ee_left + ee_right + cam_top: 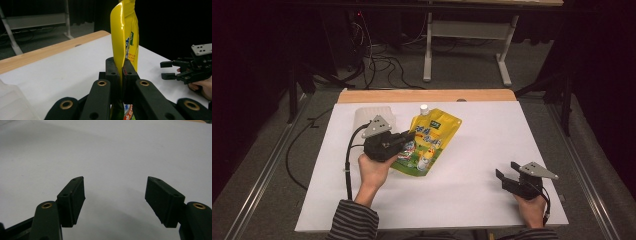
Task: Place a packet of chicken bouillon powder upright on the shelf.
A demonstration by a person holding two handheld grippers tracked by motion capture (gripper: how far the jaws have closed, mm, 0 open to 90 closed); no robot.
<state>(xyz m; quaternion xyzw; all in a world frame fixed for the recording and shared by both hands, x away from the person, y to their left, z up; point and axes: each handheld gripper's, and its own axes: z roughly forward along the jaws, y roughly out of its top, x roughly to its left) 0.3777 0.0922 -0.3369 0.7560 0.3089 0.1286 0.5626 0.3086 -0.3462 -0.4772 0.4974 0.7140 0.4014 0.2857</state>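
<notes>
High view, glossy yellow pouch [430, 142] pinched flat by left gripper [408, 140], white cap.

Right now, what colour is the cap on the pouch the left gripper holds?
White. The cap tops the yellow pouch; it shows best in the high view.

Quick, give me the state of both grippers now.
Left gripper: shut on the yellow pouch.
Right gripper: open, nothing between its jaws, over the white table.
</notes>
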